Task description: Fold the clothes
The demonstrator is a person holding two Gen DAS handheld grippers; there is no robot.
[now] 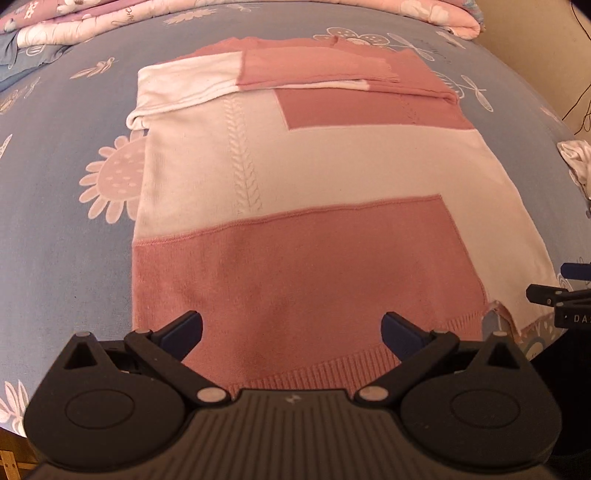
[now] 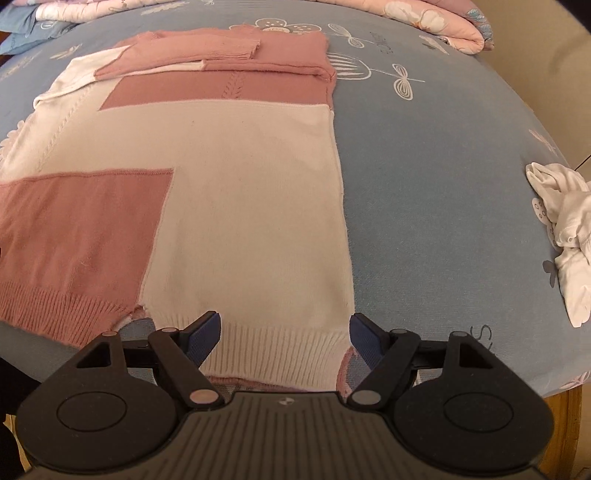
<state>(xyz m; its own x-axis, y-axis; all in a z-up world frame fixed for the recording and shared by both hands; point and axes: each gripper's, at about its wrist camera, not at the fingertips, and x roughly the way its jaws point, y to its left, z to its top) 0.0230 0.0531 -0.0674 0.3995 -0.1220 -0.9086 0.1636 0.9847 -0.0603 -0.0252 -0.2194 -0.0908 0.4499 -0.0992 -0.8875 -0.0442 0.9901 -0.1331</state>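
A pink and white knit sweater (image 1: 295, 177) lies flat on the blue flowered bed, with both sleeves folded across its far end. My left gripper (image 1: 291, 334) hovers open over the pink ribbed hem at the near edge, nothing between its fingers. In the right wrist view the same sweater (image 2: 240, 192) fills the left and middle. My right gripper (image 2: 284, 336) stands open above the white ribbed hem (image 2: 280, 354), its fingers on either side of the hem's near right corner, not pressing it. Part of the right gripper (image 1: 561, 302) shows at the right edge of the left wrist view.
A crumpled white garment (image 2: 565, 229) lies near the bed's right edge. A pink flowered quilt (image 2: 424, 18) is bunched along the far side, with blue bedding (image 2: 26, 33) at the far left. Bare blue sheet (image 2: 424, 184) stretches right of the sweater. The wooden bed frame (image 2: 569, 413) shows at lower right.
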